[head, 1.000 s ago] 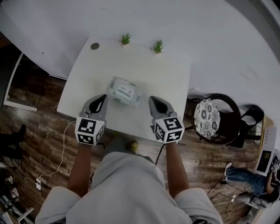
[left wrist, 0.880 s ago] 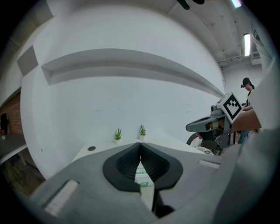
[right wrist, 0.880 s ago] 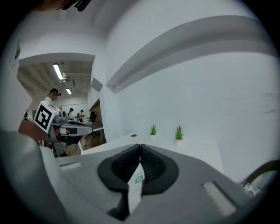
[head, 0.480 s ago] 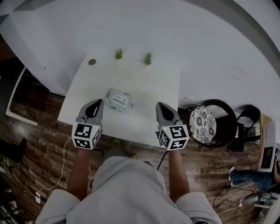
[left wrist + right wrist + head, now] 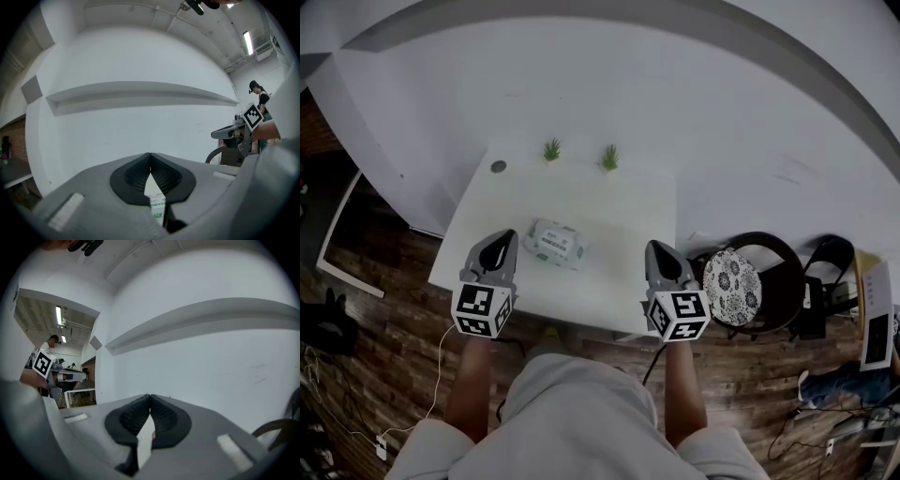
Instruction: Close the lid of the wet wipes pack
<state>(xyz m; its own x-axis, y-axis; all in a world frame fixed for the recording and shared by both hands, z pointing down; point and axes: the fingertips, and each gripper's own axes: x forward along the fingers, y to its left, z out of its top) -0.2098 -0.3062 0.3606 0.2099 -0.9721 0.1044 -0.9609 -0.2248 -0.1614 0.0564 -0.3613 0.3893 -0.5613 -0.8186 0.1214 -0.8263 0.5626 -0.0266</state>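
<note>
The wet wipes pack (image 5: pixel 554 243), white with a green label, lies on the white table (image 5: pixel 609 272), left of its middle. I cannot tell how its lid stands. My left gripper (image 5: pixel 500 246) hovers at the table's near left edge, just left of the pack, its jaws shut with nothing between them. My right gripper (image 5: pixel 657 253) is held at the near right edge, well right of the pack, also shut and empty. In the left gripper view a sliver of the pack (image 5: pixel 157 206) shows below the closed tips (image 5: pixel 150 154). The right gripper view shows closed tips (image 5: pixel 149 396) and a wall.
Two small green plants (image 5: pixel 552 149) (image 5: pixel 609 157) stand at the table's far edge, with a small dark round thing (image 5: pixel 499 167) at its far left corner. A chair with a patterned cushion (image 5: pixel 730 279) stands to the right. A white cable (image 5: pixel 441 347) runs over the wooden floor.
Both grippers have drawn back toward the table's near edge and apart from the pack. The head view has pulled away, so the table looks smaller. The pack lies where it was.
</note>
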